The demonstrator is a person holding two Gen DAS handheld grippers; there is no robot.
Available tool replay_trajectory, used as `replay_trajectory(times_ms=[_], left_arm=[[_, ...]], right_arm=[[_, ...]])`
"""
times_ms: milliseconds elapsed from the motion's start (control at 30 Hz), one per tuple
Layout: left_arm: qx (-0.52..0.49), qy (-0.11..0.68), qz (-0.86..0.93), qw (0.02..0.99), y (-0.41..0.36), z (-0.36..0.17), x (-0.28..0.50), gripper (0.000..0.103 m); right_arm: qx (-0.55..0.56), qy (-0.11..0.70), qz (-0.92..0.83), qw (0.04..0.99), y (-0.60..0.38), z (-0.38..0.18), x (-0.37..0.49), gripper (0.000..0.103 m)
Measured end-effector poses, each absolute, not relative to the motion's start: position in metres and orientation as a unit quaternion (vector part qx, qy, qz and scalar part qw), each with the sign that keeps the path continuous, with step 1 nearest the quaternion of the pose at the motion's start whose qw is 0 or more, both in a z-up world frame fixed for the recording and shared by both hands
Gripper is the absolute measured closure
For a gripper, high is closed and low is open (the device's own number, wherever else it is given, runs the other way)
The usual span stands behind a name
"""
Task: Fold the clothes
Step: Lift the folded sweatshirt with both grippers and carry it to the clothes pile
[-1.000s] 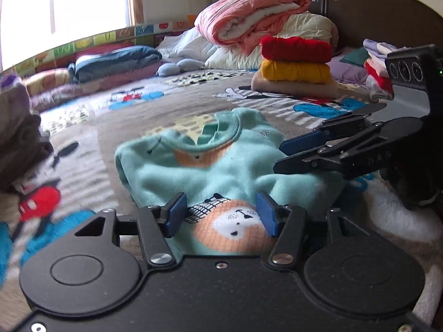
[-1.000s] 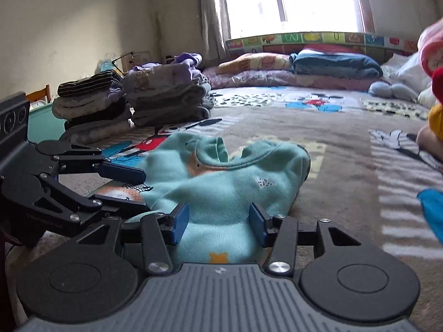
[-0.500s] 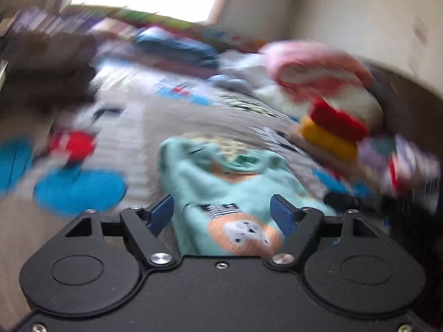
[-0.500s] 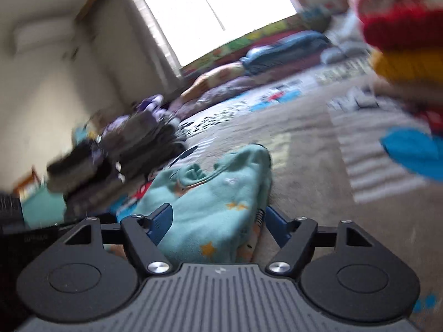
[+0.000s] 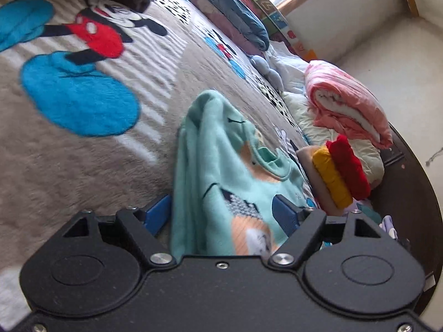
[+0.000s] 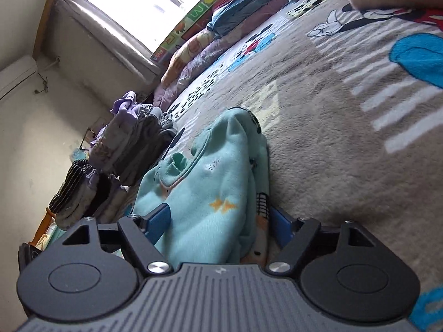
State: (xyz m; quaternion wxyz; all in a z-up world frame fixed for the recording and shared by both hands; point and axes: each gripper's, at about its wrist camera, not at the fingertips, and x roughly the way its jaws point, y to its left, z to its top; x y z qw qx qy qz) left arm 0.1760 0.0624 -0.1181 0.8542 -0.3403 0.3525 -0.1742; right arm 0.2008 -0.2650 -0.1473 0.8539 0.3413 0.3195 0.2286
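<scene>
Both my claws gape wide — left gripper [image 5: 223, 211], right gripper [image 6: 220, 220] — straddling a fuzzy mint fleece sweater [image 5: 221, 171] on a plush cartoon-print blanket [image 5: 83, 144].

Home bedroom — bed blanket [image 5: 83, 144], pillows [image 6: 193, 47]

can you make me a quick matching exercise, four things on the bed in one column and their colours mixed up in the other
Things:
1. sweater between the fingers of the left hand-held gripper
2. rolled quilt
3. top garment of the small stack
4. garment under it

Colours:
a. yellow
b. mint green
c. red
d. pink

Pairs: 1-b, 2-d, 3-c, 4-a
</scene>
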Motion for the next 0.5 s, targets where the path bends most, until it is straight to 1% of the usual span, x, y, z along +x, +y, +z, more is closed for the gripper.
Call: replay_trajectory(times_ms=[133,200,267,300,333,367,500], left_arm=[[-0.337,0.349,-0.173,0.857,0.054,-0.12,0.179,0.024],[-0.335,0.349,-0.171,0.859,0.051,-0.121,0.18,0.031],[-0.335,0.353,-0.17,0.857,0.049,-0.122,0.18,0.05],[-0.348,0.356,-0.172,0.85,0.051,-0.123,0.178,0.055],[-0.362,0.358,-0.173,0.843,0.054,-0.123,0.176,0.059],[-0.377,0.36,-0.175,0.836,0.057,-0.124,0.172,0.063],[-0.421,0.362,-0.182,0.812,0.065,-0.118,0.148,0.065]], right_arm=[[0.326,0.317,0.232,0.86,-0.257,-0.146,0.206,0.025],[0.326,0.316,0.227,0.862,-0.256,-0.146,0.206,0.031],[0.337,0.315,0.221,0.86,-0.257,-0.147,0.205,0.044],[0.346,0.315,0.22,0.856,-0.259,-0.148,0.204,0.048],[0.358,0.315,0.219,0.851,-0.261,-0.148,0.202,0.054],[0.374,0.313,0.219,0.845,-0.263,-0.148,0.199,0.058],[0.422,0.304,0.216,0.826,-0.27,-0.145,0.178,0.063]])
